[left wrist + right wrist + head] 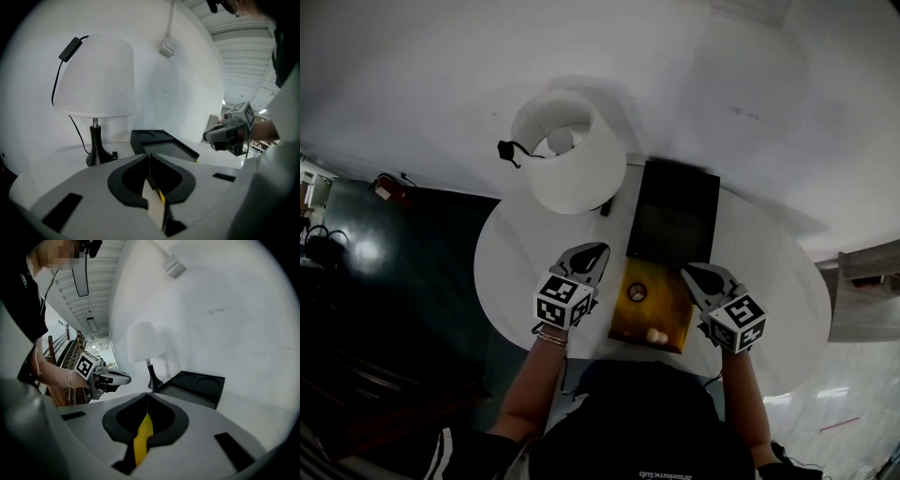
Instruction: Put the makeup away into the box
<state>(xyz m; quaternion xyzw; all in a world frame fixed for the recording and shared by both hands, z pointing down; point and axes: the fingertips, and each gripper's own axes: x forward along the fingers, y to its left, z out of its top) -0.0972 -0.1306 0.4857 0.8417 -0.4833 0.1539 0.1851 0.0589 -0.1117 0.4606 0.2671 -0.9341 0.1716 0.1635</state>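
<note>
Closed, empty left tongs (596,253) and right tongs (694,275) flank the open black-lidded golden box (649,314); closing its lid seems next.

Lamp (567,150) left of box (673,217), both on table (783,286).

From my feed I see a round white desk (517,272) set against a plain white wall (441,66). A table lamp stands at the desk's back left, with a white drum shade (570,155) on a slim dark base (96,151). Its black cord runs up behind the shade and carries an inline switch (70,47). A small dark piece (114,154) lies just beside the base. High on the wall sits a small white fitting (172,266). Left of the desk the floor (403,272) is dark and glossy.
</note>
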